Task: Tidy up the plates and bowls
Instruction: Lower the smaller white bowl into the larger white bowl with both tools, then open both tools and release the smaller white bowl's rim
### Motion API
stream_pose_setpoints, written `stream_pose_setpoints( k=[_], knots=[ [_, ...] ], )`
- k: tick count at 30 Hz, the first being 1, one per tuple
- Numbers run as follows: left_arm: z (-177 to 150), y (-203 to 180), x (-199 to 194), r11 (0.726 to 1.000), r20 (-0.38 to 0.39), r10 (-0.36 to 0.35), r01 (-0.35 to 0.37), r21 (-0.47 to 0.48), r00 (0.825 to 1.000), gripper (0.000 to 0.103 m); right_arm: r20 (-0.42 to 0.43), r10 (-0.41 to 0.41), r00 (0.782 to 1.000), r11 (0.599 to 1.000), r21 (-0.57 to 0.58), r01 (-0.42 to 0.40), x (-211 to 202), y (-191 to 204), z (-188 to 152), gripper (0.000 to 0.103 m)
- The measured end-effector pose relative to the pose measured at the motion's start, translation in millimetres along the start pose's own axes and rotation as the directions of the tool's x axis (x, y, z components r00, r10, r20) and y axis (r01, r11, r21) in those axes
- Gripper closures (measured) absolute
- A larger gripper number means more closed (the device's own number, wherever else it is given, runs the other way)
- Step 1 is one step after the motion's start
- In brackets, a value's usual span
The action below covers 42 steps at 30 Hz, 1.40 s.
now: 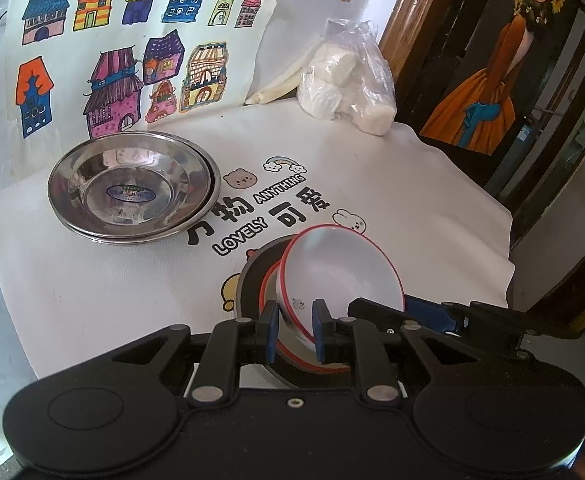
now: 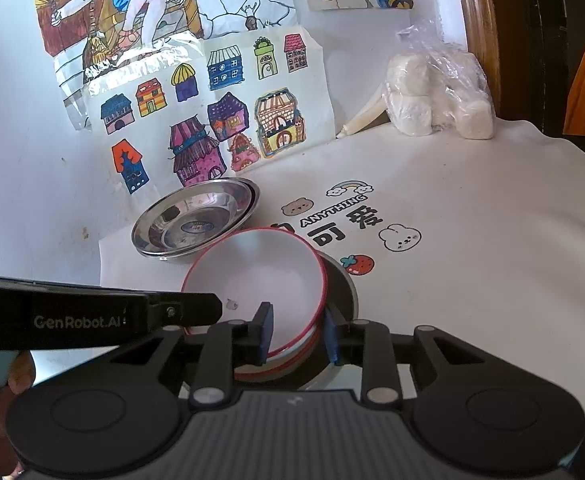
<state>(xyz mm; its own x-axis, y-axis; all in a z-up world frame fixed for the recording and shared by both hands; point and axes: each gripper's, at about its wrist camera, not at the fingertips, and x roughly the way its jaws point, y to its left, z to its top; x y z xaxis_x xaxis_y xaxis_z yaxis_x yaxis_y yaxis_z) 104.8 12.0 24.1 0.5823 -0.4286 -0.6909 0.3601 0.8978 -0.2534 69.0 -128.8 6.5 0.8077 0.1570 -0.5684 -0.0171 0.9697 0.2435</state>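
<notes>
Left wrist view puts the stacked shiny steel dishes (image 1: pixel 132 188) at far left on the white printed cloth (image 1: pixel 372 184) covering the worktop, with the children's drawing of coloured houses (image 1: pixel 132 52) propped on the wall behind them. To the right and nearer, the tilted white bowl with a red rim (image 1: pixel 344 272) leans in a stack of similar red-rimmed bowls (image 1: pixel 268 284) that sits inside a grey round dish (image 1: pixel 248 276). The left claw (image 1: pixel 295 330) is clenched on the near rim of this tilted bowl, one blue pad inside it and one outside. Just right of the bowl, the black and blue tip of the right claw (image 1: pixel 432 314) reaches in. Far right, by the wooden frame, lies a clear plastic bag of white lumps (image 1: pixel 348 80).

Right wrist view alone shows the black arm of the left claw (image 2: pixel 92 316), marked GenRobot.AI, crossing from the left edge to the bowl's left rim, and part of a hand at the bottom left corner. It also shows the white bowl (image 2: pixel 252 276) more open-faced, touching the steel dishes (image 2: pixel 196 220) at its far left edge. The right claw (image 2: pixel 298 336) straddles the near right rim of the bowl stack; whether its pads press the rim cannot be told. A strawberry print (image 2: pixel 358 264) lies just right of the grey dish (image 2: pixel 348 284).
</notes>
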Motion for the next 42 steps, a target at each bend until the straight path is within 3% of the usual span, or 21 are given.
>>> stream_pose_setpoints(
  k=[5,18,25,30,34,39,42],
  knots=[
    [-0.6,-0.7,-1.7,1.0,0.006,0.026,-0.026,0.014,1.0,0.083,-0.001,0.002,1.0,1.0,-0.002,-0.002,0.5,-0.8,-1.5,0.07],
    [-0.9,2.3,-0.3,1.0,0.001,0.016,-0.016,0.007,1.0,0.082,0.001,0.014,1.0,1.0,-0.003,-0.014,-0.4,-1.5,-2.3,0.068],
    [-0.5,8.1,-2.9,1.0,0.014,-0.007,0.007,-0.002,1.0,0.076,0.013,0.028,1.0,1.0,0.001,-0.028,-4.1,-1.4,-2.9,0.066],
    [1.5,11.4,-8.2,1.0,0.034,-0.013,0.013,-0.019,0.999,0.065,0.027,0.026,0.999,1.0,0.005,-0.026,-7.7,-1.9,-3.3,0.065],
    [4.0,16.2,-12.3,0.999,0.054,-0.007,0.009,-0.043,0.999,0.054,0.041,0.025,0.999,1.0,0.018,-0.026,-11.8,-5.3,-3.6,0.057],
    [4.7,21.5,-14.8,0.997,0.082,0.034,-0.029,-0.066,0.996,0.029,0.058,0.016,0.998,0.999,0.03,-0.018,-16.1,-10.2,-2.6,0.048],
    [3.9,24.0,-15.2,0.996,0.094,0.055,-0.048,-0.074,0.994,0.015,0.071,0.018,0.997,0.999,0.034,-0.02,-19.0,-12.5,-2.2,0.038]
  ],
)
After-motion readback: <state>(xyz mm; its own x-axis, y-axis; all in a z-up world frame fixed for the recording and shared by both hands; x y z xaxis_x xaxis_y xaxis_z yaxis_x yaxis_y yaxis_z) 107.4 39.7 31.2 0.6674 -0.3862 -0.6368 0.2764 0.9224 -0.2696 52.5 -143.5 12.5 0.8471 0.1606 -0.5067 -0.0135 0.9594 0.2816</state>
